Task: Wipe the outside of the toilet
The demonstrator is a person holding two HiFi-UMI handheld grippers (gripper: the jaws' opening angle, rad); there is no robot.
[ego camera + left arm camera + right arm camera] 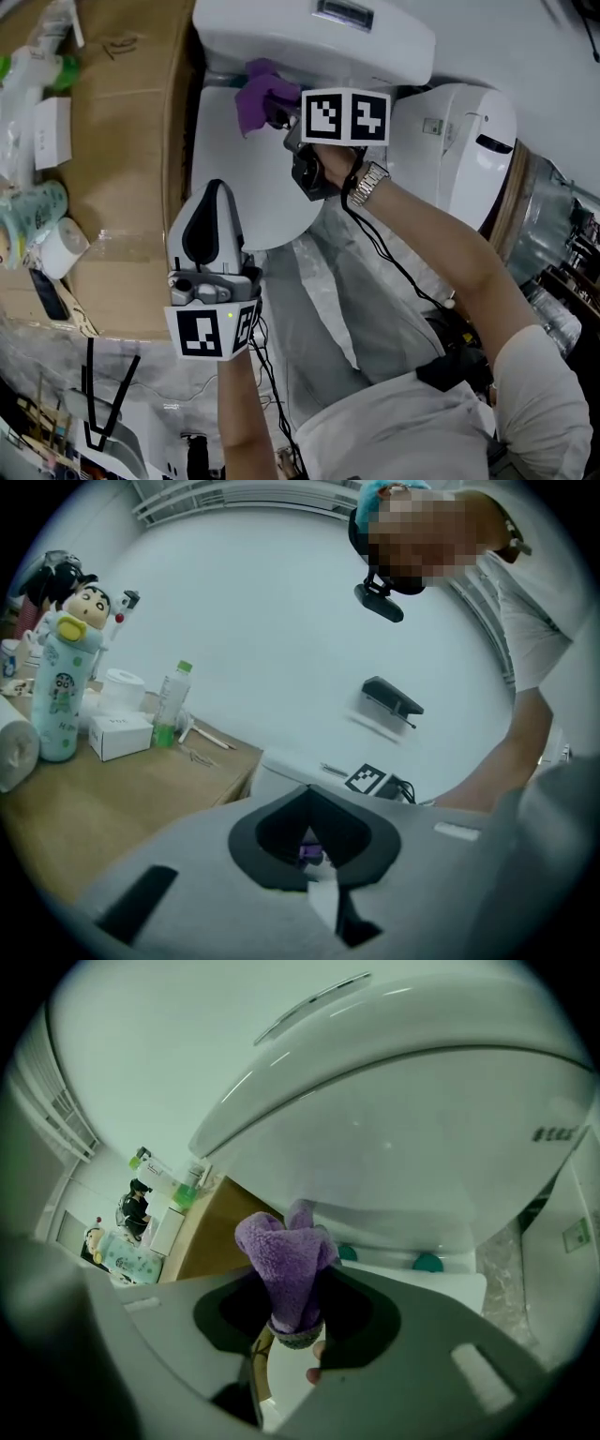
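This looks like a makeshift test or storage room, not a home bathroom. A white toilet (314,33) stands right beside a second white fixture (459,141). A brown counter (122,187) next to them holds a cartoon-character bottle (66,682), a green-capped drinks bottle (172,705), a small white box (120,735) and a paper roll (14,752). Clear plastic sheeting (42,361) lies at the floor's edge, and the walls (281,602) are bare white.

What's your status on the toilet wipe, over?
Right hand-held gripper shut on purple fleecy cloth, at white ceramic toilet just below its tank. Left hand-held gripper shut, empty, over white toilet lid. Nothing seen blocking.
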